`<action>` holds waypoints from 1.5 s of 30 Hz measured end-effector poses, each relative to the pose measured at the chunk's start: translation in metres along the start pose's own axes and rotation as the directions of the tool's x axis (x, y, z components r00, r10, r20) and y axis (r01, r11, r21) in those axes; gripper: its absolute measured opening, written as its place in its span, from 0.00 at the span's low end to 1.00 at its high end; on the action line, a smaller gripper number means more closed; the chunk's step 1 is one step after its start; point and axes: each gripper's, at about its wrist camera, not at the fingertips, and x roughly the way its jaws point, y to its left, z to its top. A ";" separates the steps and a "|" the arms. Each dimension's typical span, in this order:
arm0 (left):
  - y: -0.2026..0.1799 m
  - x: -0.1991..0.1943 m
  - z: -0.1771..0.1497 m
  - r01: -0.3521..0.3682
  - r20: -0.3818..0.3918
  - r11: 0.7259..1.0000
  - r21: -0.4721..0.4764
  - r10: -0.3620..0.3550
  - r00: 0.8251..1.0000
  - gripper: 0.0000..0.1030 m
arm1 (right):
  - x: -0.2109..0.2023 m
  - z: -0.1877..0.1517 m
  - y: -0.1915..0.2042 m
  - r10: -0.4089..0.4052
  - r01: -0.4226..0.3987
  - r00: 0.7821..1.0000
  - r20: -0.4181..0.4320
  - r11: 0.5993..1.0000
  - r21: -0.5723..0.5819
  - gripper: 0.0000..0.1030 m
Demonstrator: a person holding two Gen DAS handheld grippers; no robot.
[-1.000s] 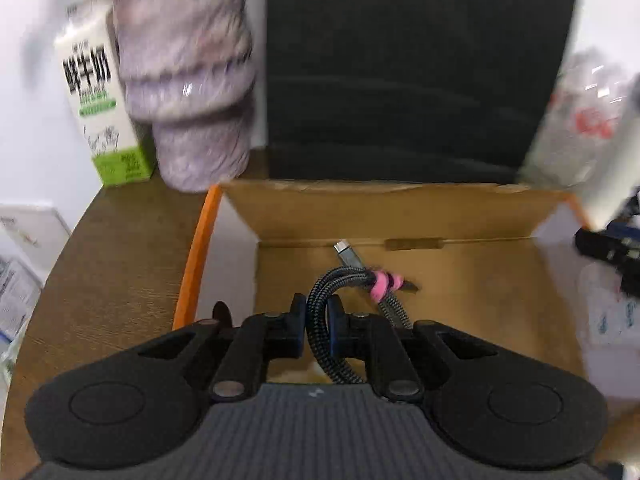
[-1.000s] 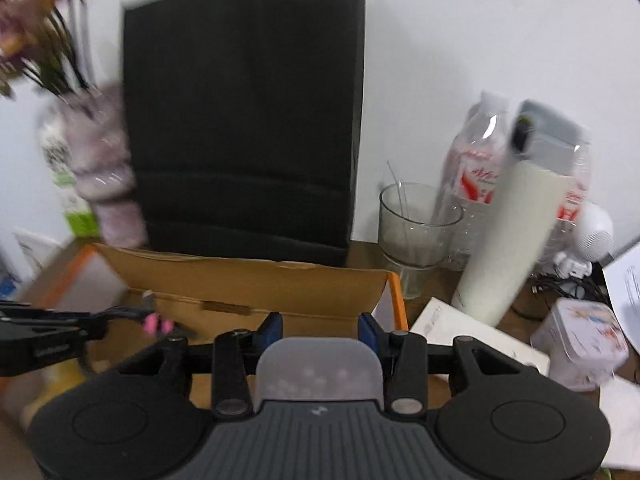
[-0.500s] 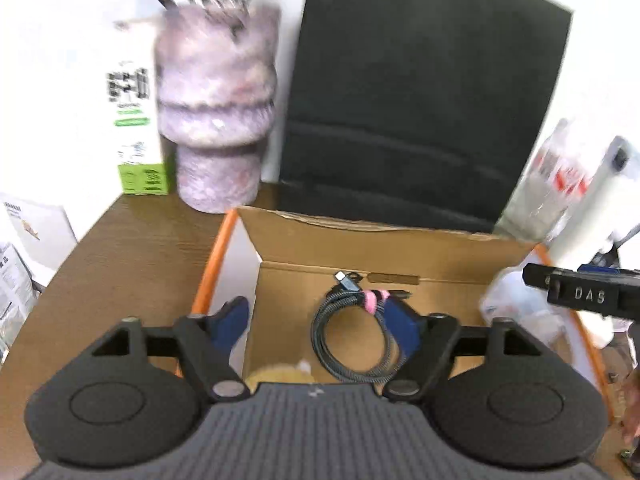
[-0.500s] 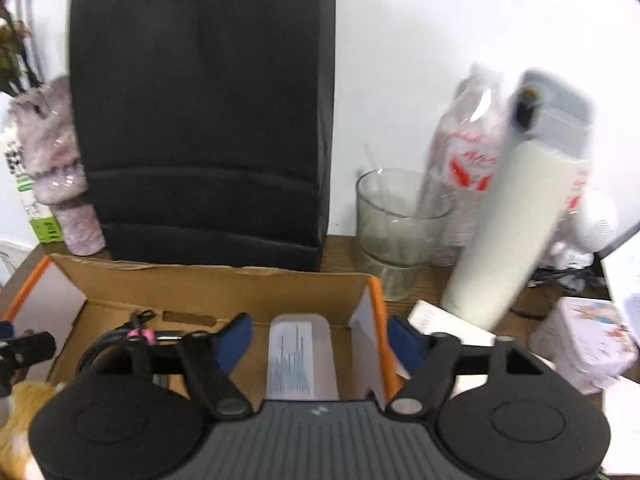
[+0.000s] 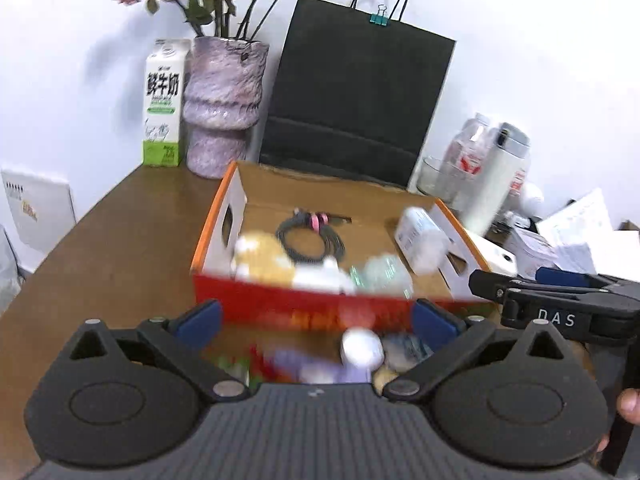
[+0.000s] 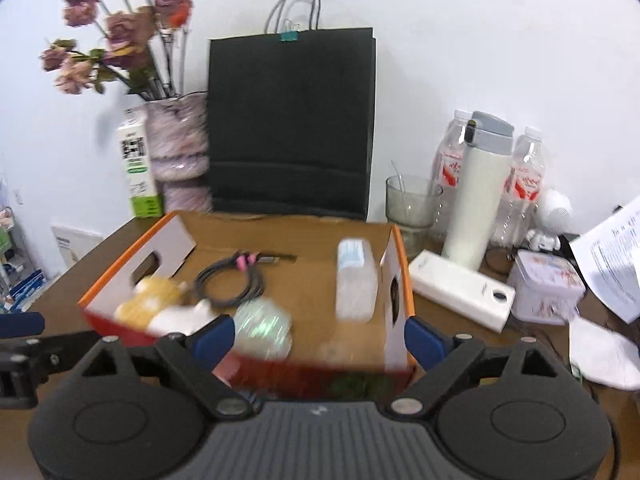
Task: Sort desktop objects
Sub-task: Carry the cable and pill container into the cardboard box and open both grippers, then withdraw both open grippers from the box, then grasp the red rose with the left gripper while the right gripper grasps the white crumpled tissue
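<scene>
Both grippers have drawn back from the cardboard box (image 5: 448,216) since the earlier frames, where they hung low over its floor; now each looks at the box from in front of its red front wall. One second ago the left gripper (image 5: 316,316) pinched the coiled cable (image 5: 310,238) and the right gripper (image 6: 316,334) held the translucent plastic case (image 6: 356,280). Their jaws have just been opening, and now both stand spread wide with nothing between the blue pads (image 5: 198,318).

Inside the box, the coiled cable with its pink tie lies flat on the floor near the back wall, left of centre. The plastic case lies along the box's right wall, touching it in the right wrist view. At the box's front left corner sits a yellow soft thing (image 6: 154,298), with a white object (image 6: 182,318) just beside it and a pale green, shiny bundle (image 6: 262,326) further right against the front wall; all three are blurred.

In front of the box, between the left gripper's fingers, several small blurred items (image 5: 360,346) lie on the brown table (image 5: 120,240).

Behind the box stands a black paper bag (image 6: 292,124) with a teal clip on top. Left of the box's back corner are a purple vase (image 5: 222,106) holding dried flowers and a milk carton (image 5: 164,100). Right of the box lie a white power bank (image 6: 462,290), a glass (image 6: 412,204), a white flask (image 6: 478,188) and clear bottles (image 6: 524,176).
</scene>
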 end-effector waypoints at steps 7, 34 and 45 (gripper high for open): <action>0.018 -0.049 -0.067 0.021 -0.002 0.999 -0.041 -0.021 1.000 1.00 | -0.066 -0.074 0.021 0.042 -0.042 0.999 0.009 0.999 0.031 0.95; 0.016 -0.074 -0.176 -0.093 0.001 0.986 0.139 0.094 0.996 1.00 | -0.120 -0.200 0.044 0.030 -0.030 0.999 -0.019 0.999 0.024 0.97; 0.026 -0.059 -0.137 -0.083 0.093 0.990 0.111 0.073 0.993 1.00 | -0.111 -0.184 0.035 0.112 -0.112 0.994 -0.007 0.994 0.012 0.91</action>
